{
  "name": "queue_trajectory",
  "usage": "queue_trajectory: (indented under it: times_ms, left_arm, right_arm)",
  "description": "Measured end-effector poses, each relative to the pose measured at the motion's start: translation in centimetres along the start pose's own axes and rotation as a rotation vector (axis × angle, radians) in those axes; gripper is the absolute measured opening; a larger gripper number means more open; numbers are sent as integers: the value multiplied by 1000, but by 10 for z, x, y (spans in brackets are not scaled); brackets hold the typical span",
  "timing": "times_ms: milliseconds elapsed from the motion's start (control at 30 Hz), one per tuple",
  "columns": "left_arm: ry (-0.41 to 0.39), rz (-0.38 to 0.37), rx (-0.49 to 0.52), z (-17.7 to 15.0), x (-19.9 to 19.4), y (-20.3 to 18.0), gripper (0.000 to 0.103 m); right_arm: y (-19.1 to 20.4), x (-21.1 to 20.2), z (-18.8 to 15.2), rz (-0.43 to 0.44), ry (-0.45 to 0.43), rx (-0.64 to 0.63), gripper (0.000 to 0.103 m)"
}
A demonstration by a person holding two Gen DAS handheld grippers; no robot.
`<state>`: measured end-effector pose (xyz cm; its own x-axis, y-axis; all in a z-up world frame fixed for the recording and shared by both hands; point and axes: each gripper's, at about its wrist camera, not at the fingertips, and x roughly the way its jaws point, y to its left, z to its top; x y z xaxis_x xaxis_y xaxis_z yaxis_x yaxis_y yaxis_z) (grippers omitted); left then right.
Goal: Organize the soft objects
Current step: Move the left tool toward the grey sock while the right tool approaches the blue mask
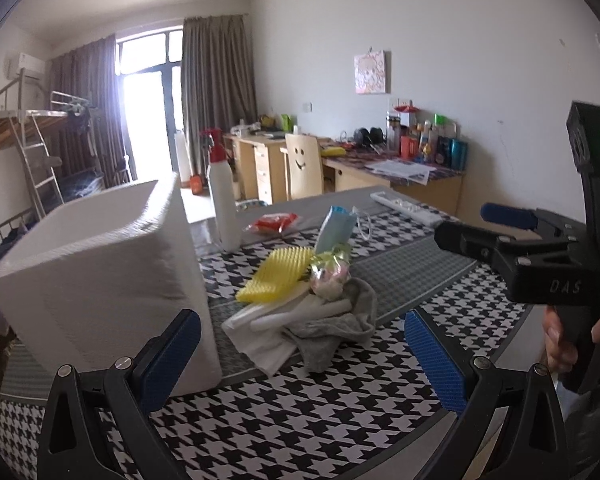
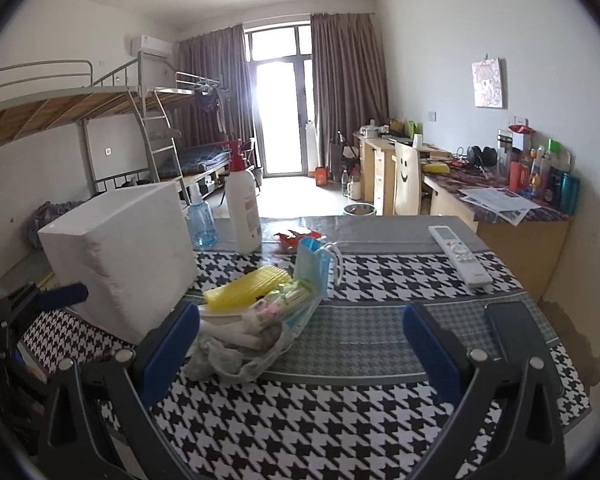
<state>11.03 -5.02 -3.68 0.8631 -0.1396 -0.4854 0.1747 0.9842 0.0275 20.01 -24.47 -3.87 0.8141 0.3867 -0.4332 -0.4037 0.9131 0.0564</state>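
Note:
A heap of soft things lies mid-table: a grey sock (image 1: 332,328) (image 2: 216,354), white cloths (image 1: 260,332), a yellow ribbed sponge (image 1: 278,274) (image 2: 244,288), a shiny packet of sweets (image 1: 330,274) and a blue face mask (image 1: 336,228) (image 2: 312,260). A white foam box (image 1: 100,280) (image 2: 124,256) stands left of the heap, its opening facing up. My left gripper (image 1: 300,360) is open just short of the heap, holding nothing. My right gripper (image 2: 300,356) (image 1: 460,232) is open too, its left finger beside the sock, nothing between the pads.
On the houndstooth tablecloth (image 2: 340,420) stand a white pump bottle (image 1: 222,200) (image 2: 242,208), a blue spray bottle (image 2: 200,220), a red packet (image 1: 272,222), a white remote (image 2: 460,256) and a dark phone (image 2: 512,328). A person's hand (image 1: 560,340) grips the right tool. Desks and a bunk bed stand beyond.

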Motion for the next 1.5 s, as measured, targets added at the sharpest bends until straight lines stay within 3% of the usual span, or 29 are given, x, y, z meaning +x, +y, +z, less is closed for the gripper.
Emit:
queue_trajectory:
  times_ms: [167,967,1300,1500]
  left_arm:
    - [37,-15,2,-1,17,-4,102]
    - [189,-36,14,-3,78,-21,101]
    - [252,-57,39,-6,103,-27,83]
    - [292,-46,67,-10,115,-30,77]
  right_arm:
    - [-7,11,3,-21,24,-12,102]
    - [-29,64,10,61,157,9,102]
    - [-34,84,13,76,223,20,102]
    - [-37,99,15,65,268,34,102]
